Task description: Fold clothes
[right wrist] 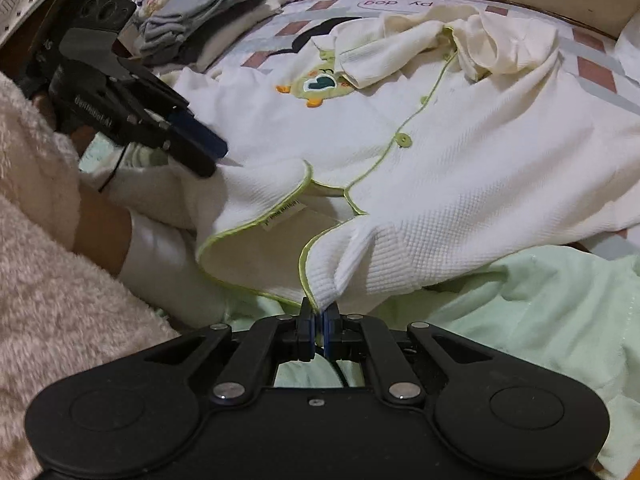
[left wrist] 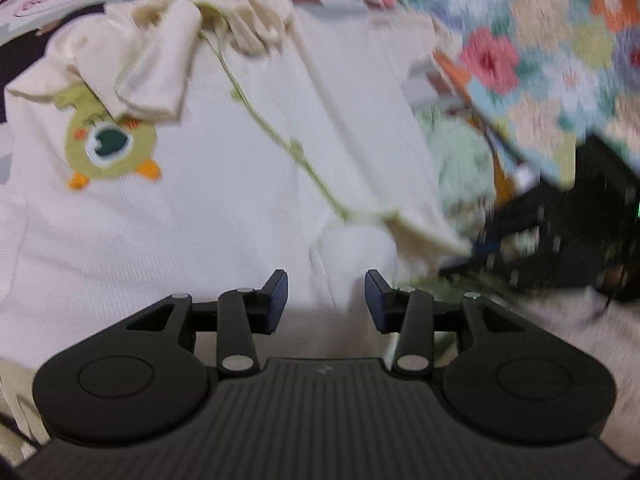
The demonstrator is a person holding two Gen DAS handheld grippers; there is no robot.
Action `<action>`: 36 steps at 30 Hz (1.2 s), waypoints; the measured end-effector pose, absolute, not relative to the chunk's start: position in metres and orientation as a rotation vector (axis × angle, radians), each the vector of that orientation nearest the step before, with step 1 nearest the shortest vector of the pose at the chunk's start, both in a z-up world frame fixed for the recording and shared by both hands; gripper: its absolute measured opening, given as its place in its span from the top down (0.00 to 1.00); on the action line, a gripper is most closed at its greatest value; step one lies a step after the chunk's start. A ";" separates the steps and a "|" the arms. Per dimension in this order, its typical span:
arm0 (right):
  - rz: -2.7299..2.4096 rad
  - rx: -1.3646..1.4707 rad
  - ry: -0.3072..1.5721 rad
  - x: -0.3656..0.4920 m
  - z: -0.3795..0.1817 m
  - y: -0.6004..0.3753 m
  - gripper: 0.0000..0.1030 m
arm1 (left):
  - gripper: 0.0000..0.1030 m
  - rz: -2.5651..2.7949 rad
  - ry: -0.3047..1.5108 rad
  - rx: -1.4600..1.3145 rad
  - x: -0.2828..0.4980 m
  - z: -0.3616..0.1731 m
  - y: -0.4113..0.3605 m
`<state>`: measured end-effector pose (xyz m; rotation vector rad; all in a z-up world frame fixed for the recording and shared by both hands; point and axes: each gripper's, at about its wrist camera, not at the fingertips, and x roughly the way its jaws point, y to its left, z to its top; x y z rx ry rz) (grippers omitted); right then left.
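While the right gripper [right wrist: 319,316] pinches the hem of the cream shirt [right wrist: 400,184], the left gripper [left wrist: 326,294] hangs over it, jaws apart and empty.

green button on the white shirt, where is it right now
In the right wrist view the green button sits mid-frame on the white shirt, along its green-trimmed front edge, below and right of the green cartoon patch.

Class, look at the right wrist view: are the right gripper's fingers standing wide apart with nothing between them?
No: the right gripper has its fingers pinched shut on the green-trimmed hem of the cream shirt.
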<state>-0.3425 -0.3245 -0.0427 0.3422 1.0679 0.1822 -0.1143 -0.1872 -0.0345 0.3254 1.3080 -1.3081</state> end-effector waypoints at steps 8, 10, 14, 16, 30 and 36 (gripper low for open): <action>0.310 0.411 1.111 -0.328 -0.047 -0.306 0.90 | 0.50 -1.093 1.094 0.370 -0.097 -0.021 -0.205; 0.331 0.480 1.075 -0.325 -0.039 -0.309 0.90 | 0.48 -0.960 0.949 0.433 -0.095 -0.022 -0.201; 0.259 0.394 0.978 -0.312 -0.012 -0.311 0.89 | 0.48 -0.816 0.921 0.435 -0.072 -0.021 -0.182; 0.225 0.373 0.931 -0.304 0.003 -0.320 0.84 | 0.46 -0.760 0.919 0.453 -0.060 -0.015 -0.165; 0.258 0.021 0.784 -0.177 0.040 -0.290 0.64 | 0.40 -0.268 1.125 -0.110 0.079 -0.027 0.073; 0.459 -0.058 0.815 -0.098 0.039 -0.219 0.63 | 0.40 -0.265 1.179 -0.334 0.103 -0.047 0.101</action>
